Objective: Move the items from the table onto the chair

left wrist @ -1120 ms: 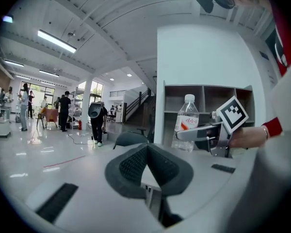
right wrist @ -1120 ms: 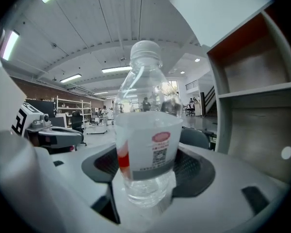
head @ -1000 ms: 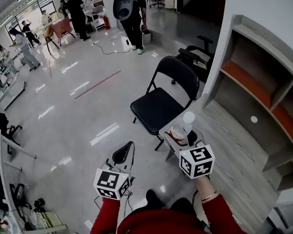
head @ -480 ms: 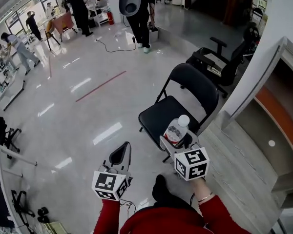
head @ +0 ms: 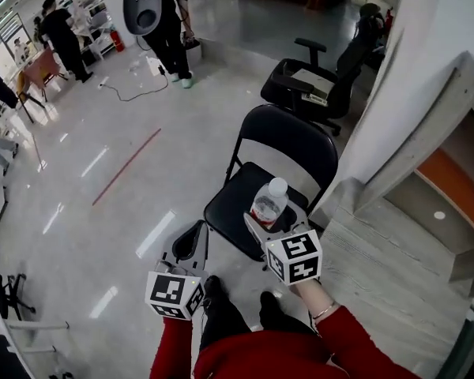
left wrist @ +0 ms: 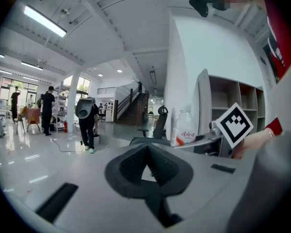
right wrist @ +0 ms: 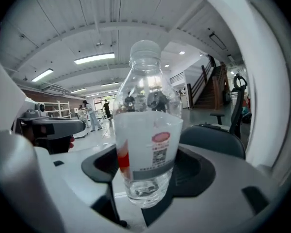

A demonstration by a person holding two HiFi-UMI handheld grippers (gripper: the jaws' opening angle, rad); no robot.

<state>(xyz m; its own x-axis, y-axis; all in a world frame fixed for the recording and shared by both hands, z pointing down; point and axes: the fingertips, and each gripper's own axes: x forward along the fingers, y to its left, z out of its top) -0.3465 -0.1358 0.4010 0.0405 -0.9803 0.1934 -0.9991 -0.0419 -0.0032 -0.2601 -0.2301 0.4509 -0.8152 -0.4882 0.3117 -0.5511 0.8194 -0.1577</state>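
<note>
A clear plastic water bottle (head: 268, 202) with a white and red label stands upright between the jaws of my right gripper (head: 267, 216), which is shut on its lower body. In the right gripper view the bottle (right wrist: 145, 144) fills the middle, with the right gripper (right wrist: 148, 166) clamped round its base. It hangs over the front edge of the black folding chair (head: 257, 184), whose seat is bare. My left gripper (head: 194, 234) is left of the chair's front, jaws together and holding nothing. The left gripper view shows the left gripper (left wrist: 148, 152) shut, with the bottle (left wrist: 185, 127) off to its right.
A black office chair (head: 312, 77) stands behind the folding chair. A white wall (head: 415, 77) and a wooden shelf unit (head: 450, 188) rise at the right. A person (head: 170, 26) and a floor cable (head: 130, 93) are far back. My feet (head: 221, 306) are on the glossy floor.
Both grippers have travelled toward the folding chair, the right one carrying the bottle. The chair has come much nearer, and the bottle now hangs over its front edge.
</note>
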